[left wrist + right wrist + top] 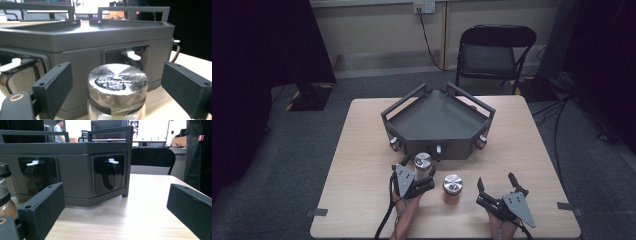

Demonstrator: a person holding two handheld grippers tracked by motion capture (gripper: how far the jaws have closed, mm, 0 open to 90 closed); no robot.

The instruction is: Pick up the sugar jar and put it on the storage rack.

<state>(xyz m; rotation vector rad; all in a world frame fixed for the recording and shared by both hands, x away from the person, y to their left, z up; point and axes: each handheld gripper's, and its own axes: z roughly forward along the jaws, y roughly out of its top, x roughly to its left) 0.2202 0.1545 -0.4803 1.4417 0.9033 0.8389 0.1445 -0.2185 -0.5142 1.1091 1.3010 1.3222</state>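
A glass jar with a silver lid (422, 162) (117, 82) stands on the wooden table (362, 150) just in front of the dark grey angular rack (437, 120) (75, 42). My left gripper (418, 168) (120, 90) is open around this jar, one jaw on each side with gaps showing. A second silver-lidded jar with brown contents (452, 188) (5, 200) stands to its right. My right gripper (496, 181) (116, 215) is open and holds nothing, to the right of that jar, facing the rack (75, 147).
The rack's front faces have recessed slots with black holders and white tabs (111, 175) (131, 55), and bar handles rise along its back. A black folding chair (494, 50) stands behind the table. Bare tabletop lies left and right of the rack.
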